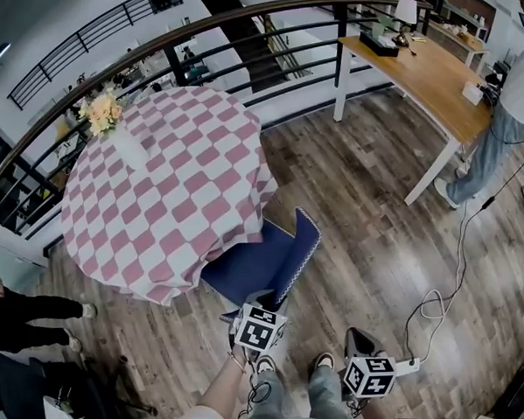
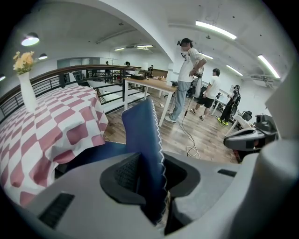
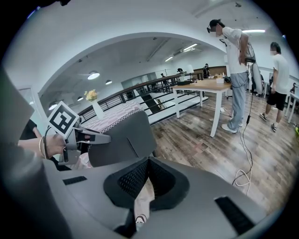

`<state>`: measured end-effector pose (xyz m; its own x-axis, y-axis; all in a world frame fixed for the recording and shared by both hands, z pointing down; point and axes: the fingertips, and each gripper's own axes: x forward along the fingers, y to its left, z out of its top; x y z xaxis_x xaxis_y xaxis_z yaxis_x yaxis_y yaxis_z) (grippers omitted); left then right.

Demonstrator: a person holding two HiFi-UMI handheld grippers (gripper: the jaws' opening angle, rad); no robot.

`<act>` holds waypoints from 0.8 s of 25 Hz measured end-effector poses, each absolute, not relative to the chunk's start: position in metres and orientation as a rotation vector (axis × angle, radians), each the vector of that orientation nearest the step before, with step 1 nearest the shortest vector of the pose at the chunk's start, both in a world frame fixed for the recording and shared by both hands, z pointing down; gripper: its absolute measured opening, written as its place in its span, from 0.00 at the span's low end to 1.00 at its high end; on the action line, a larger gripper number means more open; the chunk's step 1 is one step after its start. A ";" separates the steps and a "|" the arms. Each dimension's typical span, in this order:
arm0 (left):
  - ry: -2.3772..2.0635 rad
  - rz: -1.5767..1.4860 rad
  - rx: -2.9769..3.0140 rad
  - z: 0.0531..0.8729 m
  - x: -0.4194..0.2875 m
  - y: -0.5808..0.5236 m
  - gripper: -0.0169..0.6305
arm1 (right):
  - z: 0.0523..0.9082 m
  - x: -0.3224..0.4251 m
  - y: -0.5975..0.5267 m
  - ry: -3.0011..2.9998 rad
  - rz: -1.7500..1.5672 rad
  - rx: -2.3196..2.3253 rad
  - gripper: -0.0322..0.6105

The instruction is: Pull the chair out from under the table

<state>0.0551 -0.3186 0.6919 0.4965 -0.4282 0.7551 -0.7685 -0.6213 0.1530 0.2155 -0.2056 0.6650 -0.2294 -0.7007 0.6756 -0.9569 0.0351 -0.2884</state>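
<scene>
The chair (image 1: 265, 261) is tucked in at the near right edge of the table (image 1: 182, 182), its seat half under the checked cloth (image 1: 115, 247). The left gripper (image 1: 263, 299) is clamped on the top of its back, the blue panel pinched between the jaws. The right gripper (image 1: 357, 339) hangs just to the right and nearer, jaws closed together on nothing. A vase (image 1: 129, 148) stands on the table's far left.

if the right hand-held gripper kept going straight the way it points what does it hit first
Most likely the wood floor. The right hand-held gripper is shut and empty, angled down. The left hand-held gripper sits just left of that line, so a graze is possible; depth is unclear.
</scene>
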 end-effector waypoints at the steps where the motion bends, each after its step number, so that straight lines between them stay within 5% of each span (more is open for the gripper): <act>1: -0.983 0.953 2.269 0.692 0.056 -0.318 0.19 | 0.665 0.216 -0.206 -1.970 1.016 1.683 0.07; 20: -0.927 0.964 2.255 0.692 0.078 -0.288 0.19 | 0.659 0.230 -0.205 -1.976 1.005 1.686 0.07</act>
